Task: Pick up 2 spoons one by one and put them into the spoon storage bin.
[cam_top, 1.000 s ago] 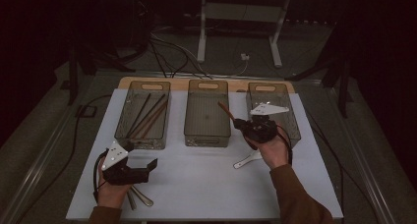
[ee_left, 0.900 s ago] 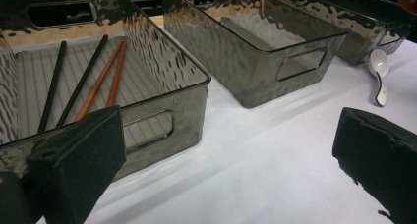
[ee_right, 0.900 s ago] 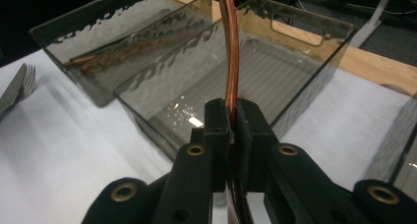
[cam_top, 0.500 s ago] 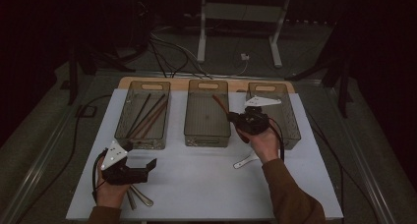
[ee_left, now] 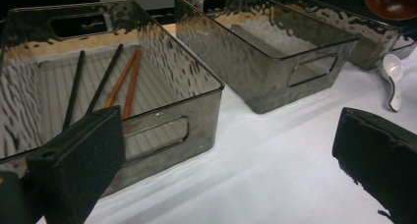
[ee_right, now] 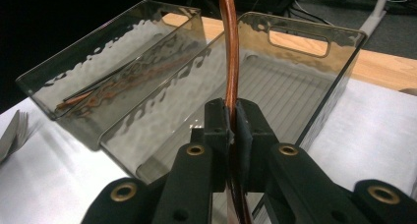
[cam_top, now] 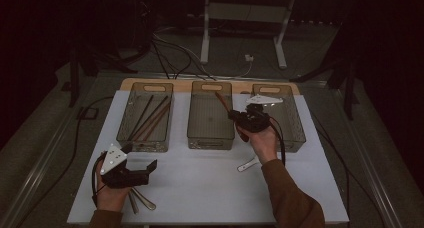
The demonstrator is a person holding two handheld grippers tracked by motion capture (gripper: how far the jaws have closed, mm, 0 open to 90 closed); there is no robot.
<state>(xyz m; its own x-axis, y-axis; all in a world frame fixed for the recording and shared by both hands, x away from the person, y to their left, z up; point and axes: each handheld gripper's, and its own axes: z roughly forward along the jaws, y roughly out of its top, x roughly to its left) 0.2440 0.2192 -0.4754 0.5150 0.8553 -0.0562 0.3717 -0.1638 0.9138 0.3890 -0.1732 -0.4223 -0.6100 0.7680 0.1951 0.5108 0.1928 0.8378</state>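
Observation:
My right gripper (cam_top: 234, 115) is shut on a brown wooden spoon (cam_top: 221, 100), whose free end slants out over the middle bin (cam_top: 210, 138). In the right gripper view the spoon's shaft (ee_right: 230, 47) rises from between the closed jaws of the right gripper (ee_right: 233, 118), above that bin (ee_right: 339, 76). My left gripper (cam_top: 150, 165) rests low at the table's front left, open with nothing between its pads (ee_left: 88, 150). It faces the left bin (ee_left: 162, 135), which holds black and brown chopsticks (ee_left: 123, 81).
Three clear bins stand in a row; the right bin (cam_top: 295, 133) sits beside my right hand. A white spoon (cam_top: 248, 164) lies on the white mat in front of it. Metal cutlery (cam_top: 142, 200) lies under my left hand. The mat's front edge is near.
My right gripper has carried the wooden spoon left and away, from in front of the right bin to the middle bin's right edge. The left gripper has stayed put.

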